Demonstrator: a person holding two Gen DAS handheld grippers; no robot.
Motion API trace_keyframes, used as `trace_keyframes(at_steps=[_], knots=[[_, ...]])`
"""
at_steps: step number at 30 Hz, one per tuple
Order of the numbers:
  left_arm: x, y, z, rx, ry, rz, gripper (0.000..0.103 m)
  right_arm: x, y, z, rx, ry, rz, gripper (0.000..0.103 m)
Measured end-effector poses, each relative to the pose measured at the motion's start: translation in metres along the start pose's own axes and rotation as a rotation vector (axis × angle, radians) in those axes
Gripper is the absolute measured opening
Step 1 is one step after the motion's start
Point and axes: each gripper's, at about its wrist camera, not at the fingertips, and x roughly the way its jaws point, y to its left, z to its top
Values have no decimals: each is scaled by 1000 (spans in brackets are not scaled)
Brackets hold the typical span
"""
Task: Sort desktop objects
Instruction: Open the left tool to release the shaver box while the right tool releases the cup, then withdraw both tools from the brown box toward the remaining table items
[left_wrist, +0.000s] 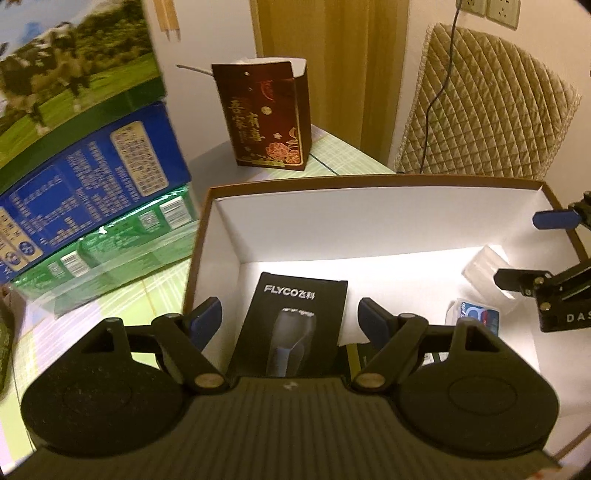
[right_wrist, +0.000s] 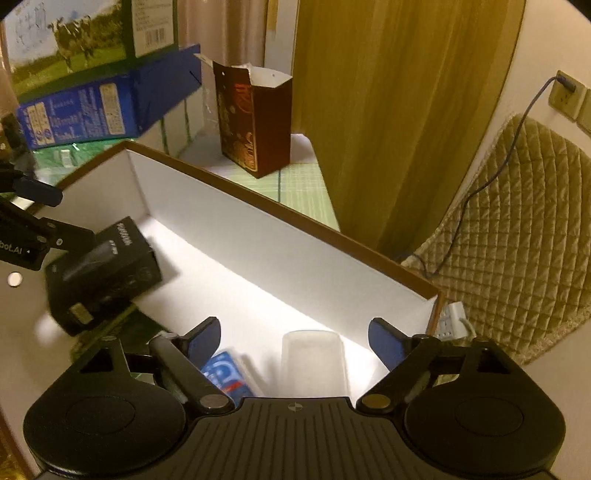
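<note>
Right gripper over the open white-lined box

The right gripper hangs with its blue-padded jaws spread wide and nothing pressed between them; a translucent plastic container lies on the floor of the box in the gap, with a blue-and-white packet beside it at 7 o'clock. At 9 o'clock a black shaver carton sits tilted in the box under the left gripper. At 12 o'clock a dark red gift bag stands on the table; stacked cartons rise at 10 o'clock.

Black shaver box in white-lined, brown-rimmed tray; dark red bag (gold floral print); green-checked tablecloth.
</note>
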Motion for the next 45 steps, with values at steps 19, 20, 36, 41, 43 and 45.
trace_keyframes(at_steps=[19,20,36,41,43,45], knots=[[-96,-11,-46,-19,-67,-2,94,-91,21,-33,122,-56,62,101],[-101,-11,-49,-23,-69,-3,95,-95,22,-34,129,-60,68,101],[-174,-12,-113,-121,-100,31,97,-147,61,-71,156,-46,92,101],[-189,-15,-132,-135,-99,27,97,-158,75,-81,151,-36,104,101],[-194,-16,-139,-140,-96,31,97,-161,81,-85,148,-33,109,101],[-196,-17,-147,-146,-87,31,97,-165,87,-90,146,-29,118,101]])
